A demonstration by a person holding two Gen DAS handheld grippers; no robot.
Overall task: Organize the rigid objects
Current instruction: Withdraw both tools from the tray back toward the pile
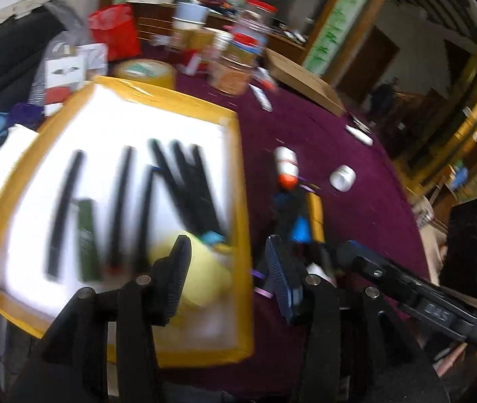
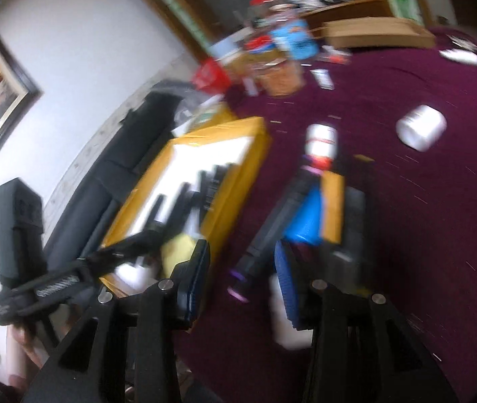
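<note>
Clearly both tools are free: the left gripper (image 1: 228, 262) has its jaws parted with nothing between them, hanging over the near edge of the shallow yellow-rimmed tray with a white floor (image 1: 243, 181), and the right gripper (image 2: 241, 268) is likewise parted and empty above the dark purple tablecloth (image 2: 423, 201).

Inside the tray lie several long black rods (image 1: 177, 184), roughly side by side, a slim dark green box (image 1: 87, 238) and a pale yellow lump (image 1: 201, 268) at the near end; blur hides what that lump is.

Still loose on the cloth, just beside the tray, sit a white bottle with a red band (image 1: 285, 164), a small white jar on its side (image 1: 342, 177), and a cluster of a blue piece (image 2: 304, 216), a flat yellow box (image 2: 332, 208) and a dark tube (image 2: 272, 228).

The bottle and jar look light, hard and smooth, so they would probably roll or slip; pinching each across its round body at mid-length seems safest. The yellow box should be stiff, best taken across its narrow sides.
</note>
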